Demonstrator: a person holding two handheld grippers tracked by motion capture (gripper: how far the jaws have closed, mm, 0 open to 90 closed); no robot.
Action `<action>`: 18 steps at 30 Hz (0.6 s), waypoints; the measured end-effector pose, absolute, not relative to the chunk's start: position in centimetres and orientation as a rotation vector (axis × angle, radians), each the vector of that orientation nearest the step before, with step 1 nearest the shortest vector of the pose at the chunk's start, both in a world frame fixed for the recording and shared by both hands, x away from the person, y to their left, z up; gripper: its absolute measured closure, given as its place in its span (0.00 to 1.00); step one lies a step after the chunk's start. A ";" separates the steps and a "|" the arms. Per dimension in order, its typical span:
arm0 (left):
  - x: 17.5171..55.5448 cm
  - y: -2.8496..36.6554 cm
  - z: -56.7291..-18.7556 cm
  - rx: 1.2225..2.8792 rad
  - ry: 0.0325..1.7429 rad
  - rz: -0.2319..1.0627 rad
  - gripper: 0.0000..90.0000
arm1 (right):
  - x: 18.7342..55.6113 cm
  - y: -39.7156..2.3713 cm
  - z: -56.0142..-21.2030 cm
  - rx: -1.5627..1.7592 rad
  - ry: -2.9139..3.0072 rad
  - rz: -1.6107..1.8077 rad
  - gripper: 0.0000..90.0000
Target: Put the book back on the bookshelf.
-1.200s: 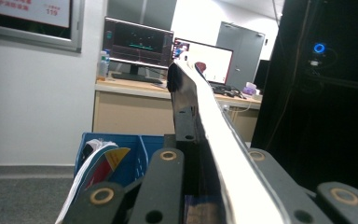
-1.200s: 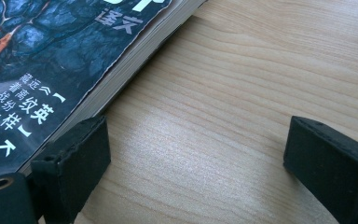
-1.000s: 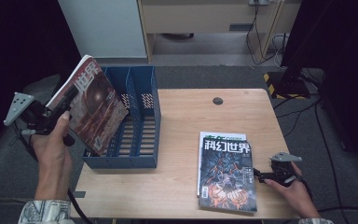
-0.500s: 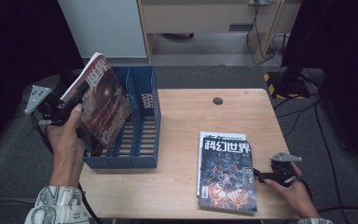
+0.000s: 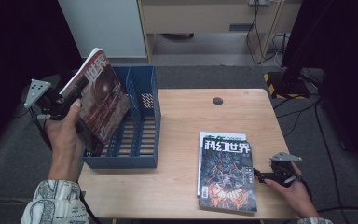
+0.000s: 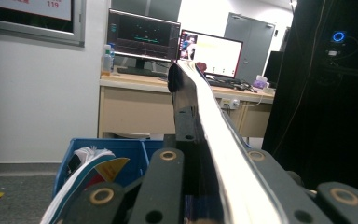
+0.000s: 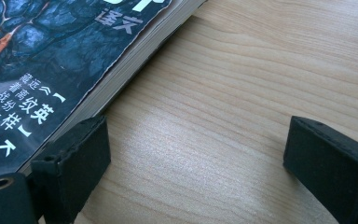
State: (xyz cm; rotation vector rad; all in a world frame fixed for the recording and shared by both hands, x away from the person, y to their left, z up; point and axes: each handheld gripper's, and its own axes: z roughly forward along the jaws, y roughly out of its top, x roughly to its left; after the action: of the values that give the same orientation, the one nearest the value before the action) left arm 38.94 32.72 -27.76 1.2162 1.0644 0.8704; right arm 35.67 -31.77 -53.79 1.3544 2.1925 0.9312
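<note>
- Left tongs (image 5: 74,95): clenched on a magazine (image 5: 100,100), held raised and tilted above the left compartment of the blue file rack (image 5: 142,133). The left gripper view shows the magazine (image 6: 200,107) edge-on, pinched between the jaws.
- Blue file rack: stands at the left end of the bench (image 5: 177,186); a second publication (image 6: 81,175) leans inside it.
- Right tongs (image 5: 257,175): released, jaws wide apart, resting low on the bench just beside the right edge of the magazine stack (image 5: 226,175).
- Right gripper view: one jaw sits against the edge of the stack (image 7: 51,70); bare wood lies between the jaws.
- Magazine stack: flat on the bench, right of centre, well apart from the rack.
</note>
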 end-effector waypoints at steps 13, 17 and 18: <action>39.4 32.8 -29.1 1.177 1.093 0.843 0.93 | 35.7 -31.8 -53.8 1.354 2.193 0.931 0.08; 39.6 32.8 -29.4 1.170 1.104 0.840 0.93 | 35.7 -31.8 -53.8 1.354 2.193 0.931 0.08; 39.6 32.8 -29.5 1.168 1.103 0.841 0.93 | 35.7 -31.8 -53.8 1.355 2.193 0.932 0.08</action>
State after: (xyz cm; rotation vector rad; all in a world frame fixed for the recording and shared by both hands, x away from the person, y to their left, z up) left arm 39.60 32.79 -29.48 1.1679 1.1029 0.8410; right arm 35.68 -31.77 -53.79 1.3546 2.1927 0.9315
